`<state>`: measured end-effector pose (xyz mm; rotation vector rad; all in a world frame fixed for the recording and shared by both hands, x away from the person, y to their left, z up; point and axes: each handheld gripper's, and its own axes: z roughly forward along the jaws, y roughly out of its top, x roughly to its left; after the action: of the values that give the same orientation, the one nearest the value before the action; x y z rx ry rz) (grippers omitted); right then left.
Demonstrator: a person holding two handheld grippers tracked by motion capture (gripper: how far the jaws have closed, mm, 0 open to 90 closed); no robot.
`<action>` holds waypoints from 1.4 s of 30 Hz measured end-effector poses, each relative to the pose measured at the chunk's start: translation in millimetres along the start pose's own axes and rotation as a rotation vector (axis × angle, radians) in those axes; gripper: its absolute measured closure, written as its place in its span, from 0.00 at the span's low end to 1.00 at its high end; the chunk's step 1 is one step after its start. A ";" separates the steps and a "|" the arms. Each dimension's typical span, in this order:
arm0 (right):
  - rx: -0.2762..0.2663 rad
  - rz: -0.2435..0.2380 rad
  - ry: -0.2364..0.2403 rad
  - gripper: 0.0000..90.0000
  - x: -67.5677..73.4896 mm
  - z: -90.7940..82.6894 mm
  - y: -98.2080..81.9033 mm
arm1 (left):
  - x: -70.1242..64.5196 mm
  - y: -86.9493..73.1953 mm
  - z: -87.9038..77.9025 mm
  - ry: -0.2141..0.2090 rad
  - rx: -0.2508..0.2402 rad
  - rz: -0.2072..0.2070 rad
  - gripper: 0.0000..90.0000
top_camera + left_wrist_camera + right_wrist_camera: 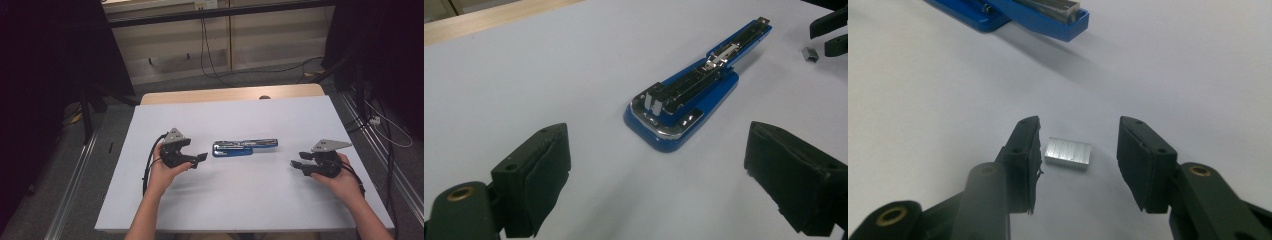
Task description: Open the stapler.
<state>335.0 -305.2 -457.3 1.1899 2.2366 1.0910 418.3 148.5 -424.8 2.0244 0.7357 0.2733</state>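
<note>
**Staple block between parted jaws, stapler lying opened at mid-table**

Where the right gripper (1079, 165) sits low over the white table (250, 200), jaws parted around a small silver staple block (1068, 153), nearer the left pad yet with a gap on both sides; not pinched. Block flat on the sheet, ribbed top face catching light. In the high view, right gripper (298, 166) held in the right hand (345, 180) near the table's right edge, block itself too small to make out there. In the left gripper view, block (809, 54) seen far off just beside the right gripper's tips (830, 35), which are cut off by the frame's top corner.

Left gripper (659, 175) spread wide, nothing between the pads, aimed at the stapler's rounded end. In the high view, left gripper (201, 159) just left of the stapler, held in the left hand (162, 172).

Blue stapler (245, 147) lying at mid-table between the two grippers, opened out flat, metal staple channel (694, 82) exposed on top. Only its far blue tip (1048, 17) caught at the top of the right gripper view, the rest cut off. Beyond the table, a wooden edge (230, 94), hanging cables (207, 55) and dark surroundings hard to read.
</note>
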 end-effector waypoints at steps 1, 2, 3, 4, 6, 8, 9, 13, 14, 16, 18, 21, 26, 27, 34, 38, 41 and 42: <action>0.003 0.001 0.002 0.59 0.1 0.2 -0.3 | 0.1 0.2 -0.1 0.002 -0.001 0.003 0.13; 0.008 0.001 0.003 0.60 0.5 0.6 -0.6 | 0.2 0.5 -0.2 0.000 -0.004 0.006 0.13; 0.012 0.001 0.004 0.61 1.3 1.6 -0.9 | -0.3 0.5 -0.3 -0.002 -0.006 0.000 0.13; 0.018 -0.002 0.007 0.62 2.3 2.5 -1.2 | 0.1 0.7 -0.5 0.000 -0.006 0.006 0.13; 0.028 -0.009 0.015 0.62 4.0 4.3 -1.7 | 0.4 0.7 -0.7 0.001 -0.006 0.007 0.13; 0.037 -0.013 0.015 0.62 4.9 5.4 -1.8 | 0.7 0.5 -0.5 0.000 -0.004 0.008 0.13; 0.040 -0.014 0.012 0.62 4.6 6.1 -2.0 | 0.6 0.5 -0.3 -0.001 -0.003 0.008 0.13; 0.036 -0.007 0.014 0.60 2.7 6.4 -3.0 | 0.2 0.7 -0.4 -0.003 -0.005 0.006 0.13; 0.031 -0.009 0.018 0.59 1.9 6.4 -2.5 | 0.6 0.9 -0.5 -0.002 -0.004 0.011 0.13; 0.034 -0.024 0.012 0.58 -0.7 7.4 -1.2 | 0.9 1.0 -0.5 0.002 -0.003 0.015 0.13; 0.036 -0.011 0.015 0.58 -2.7 9.3 -1.1 | 0.7 1.1 -0.5 0.001 -0.002 0.012 0.13; 0.046 -0.012 0.029 0.57 -2.4 10.7 -1.4 | -0.5 1.3 -0.1 -0.003 -0.008 0.006 0.14; 0.062 -0.021 0.046 0.58 2.4 8.3 -1.5 | 0.1 1.0 -0.9 0.003 0.002 0.011 0.14; 0.067 -0.021 0.042 0.59 3.9 7.6 -1.5 | 0.0 1.0 -1.2 0.004 0.001 0.010 0.14; 0.088 -0.037 0.056 0.73 14.1 3.3 -1.8 | 1.2 1.4 -2.9 0.012 -0.004 0.015 0.14; 0.092 -0.060 0.060 0.74 16.1 -1.5 -4.5 | 1.8 1.4 -3.9 0.018 -0.002 0.011 0.14; 0.063 -0.073 0.047 0.60 11.3 -0.4 -3.2 | 1.9 1.9 -4.0 0.019 -0.008 0.016 0.14; 0.055 -0.071 0.050 0.59 9.7 1.1 -2.2 | 2.0 1.9 -3.8 0.020 -0.007 0.016 0.14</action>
<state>329.1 -297.5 -459.5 1.1076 2.3421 1.0495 418.9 151.6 -421.3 2.0242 0.7301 0.3055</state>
